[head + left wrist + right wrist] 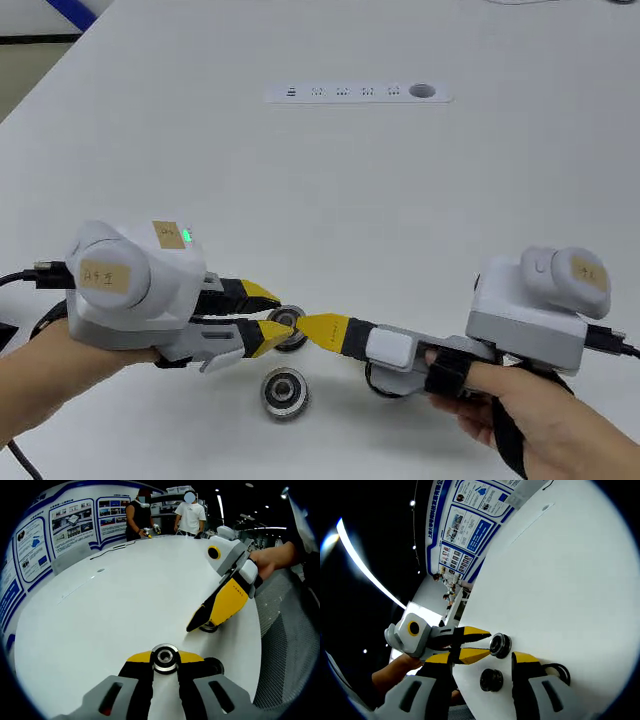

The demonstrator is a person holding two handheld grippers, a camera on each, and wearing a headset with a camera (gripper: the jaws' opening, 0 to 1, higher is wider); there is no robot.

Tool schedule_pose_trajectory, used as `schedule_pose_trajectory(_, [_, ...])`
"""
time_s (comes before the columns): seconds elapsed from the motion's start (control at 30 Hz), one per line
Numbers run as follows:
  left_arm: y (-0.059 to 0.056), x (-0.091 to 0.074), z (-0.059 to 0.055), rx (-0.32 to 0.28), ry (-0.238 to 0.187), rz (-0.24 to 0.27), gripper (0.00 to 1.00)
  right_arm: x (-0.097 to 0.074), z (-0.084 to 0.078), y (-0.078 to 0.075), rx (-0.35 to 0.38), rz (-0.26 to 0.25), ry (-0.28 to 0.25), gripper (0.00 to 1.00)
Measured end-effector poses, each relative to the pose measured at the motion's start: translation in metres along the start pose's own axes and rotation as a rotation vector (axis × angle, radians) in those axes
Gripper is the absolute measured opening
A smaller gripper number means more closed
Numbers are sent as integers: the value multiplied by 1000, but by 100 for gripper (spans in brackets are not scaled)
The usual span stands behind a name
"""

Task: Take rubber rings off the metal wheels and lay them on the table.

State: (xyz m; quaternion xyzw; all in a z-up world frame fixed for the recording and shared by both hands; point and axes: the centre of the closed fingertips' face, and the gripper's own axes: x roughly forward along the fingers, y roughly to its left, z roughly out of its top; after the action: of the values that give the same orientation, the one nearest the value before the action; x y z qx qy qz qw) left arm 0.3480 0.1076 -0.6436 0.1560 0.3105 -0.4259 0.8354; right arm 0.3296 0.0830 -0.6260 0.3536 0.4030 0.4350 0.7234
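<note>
My left gripper is shut on a small metal wheel, held just above the white table; in its own view the wheel sits clamped between the yellow tips. My right gripper reaches in from the right and is open, with its yellow fingers either side of that wheel. A second wheel with a black rubber rim lies flat on the table below the grippers. A loose black rubber ring lies under the right gripper's body, and this ring is beside its right finger.
A white power strip lies on the table farther back. A black cable trails from the left gripper. People stand at the table's far end.
</note>
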Motion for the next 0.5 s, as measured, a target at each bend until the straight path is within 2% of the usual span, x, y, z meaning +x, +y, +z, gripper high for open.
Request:
schedule_pose_trajectory(0.2, [0,1,0,-9,-1,-7,17,10,-1,4,-12,15,13,52])
schedule_pose_trajectory(0.5, [-3,4,-5,-10,19,-23,17,15,4,2,-24,4,10,54])
